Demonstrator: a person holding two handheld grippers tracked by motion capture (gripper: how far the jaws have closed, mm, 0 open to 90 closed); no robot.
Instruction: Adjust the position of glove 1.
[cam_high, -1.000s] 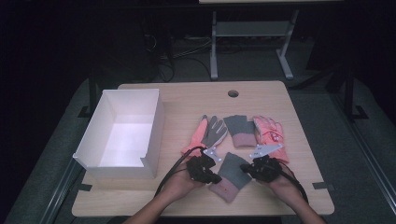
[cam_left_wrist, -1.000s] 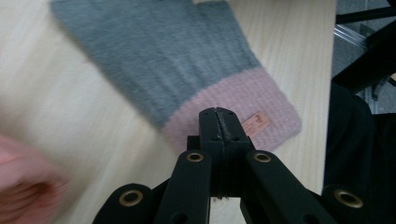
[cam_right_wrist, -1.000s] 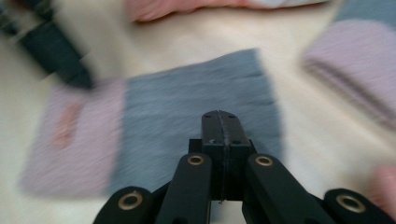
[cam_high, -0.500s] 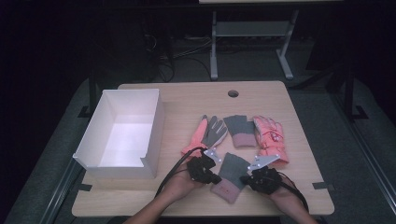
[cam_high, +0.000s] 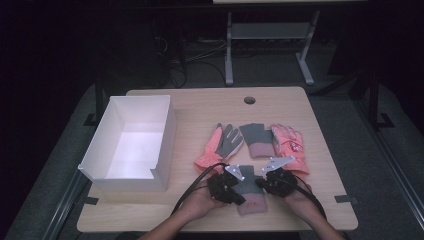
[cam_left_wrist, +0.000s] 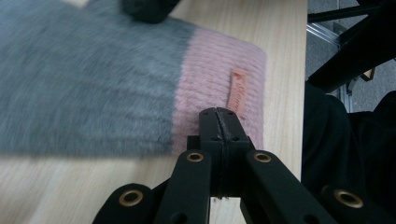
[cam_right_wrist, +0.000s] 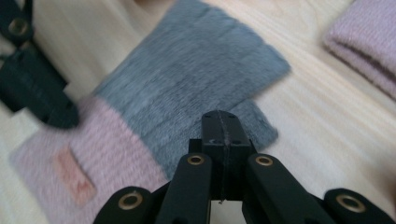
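From above, a white box (cam_high: 132, 145) stood empty on the desk (cam_high: 200, 107), well left of both grippers. Left gripper (cam_left_wrist: 218, 113): fingers together over the grey-pink glove's (cam_left_wrist: 116, 79) pink cuff. Right gripper (cam_right_wrist: 221, 115): fingers together above its grey part.

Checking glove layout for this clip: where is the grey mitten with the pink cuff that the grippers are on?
In the high view, the grey mitten lies at the table's near edge, between the left gripper and right gripper.
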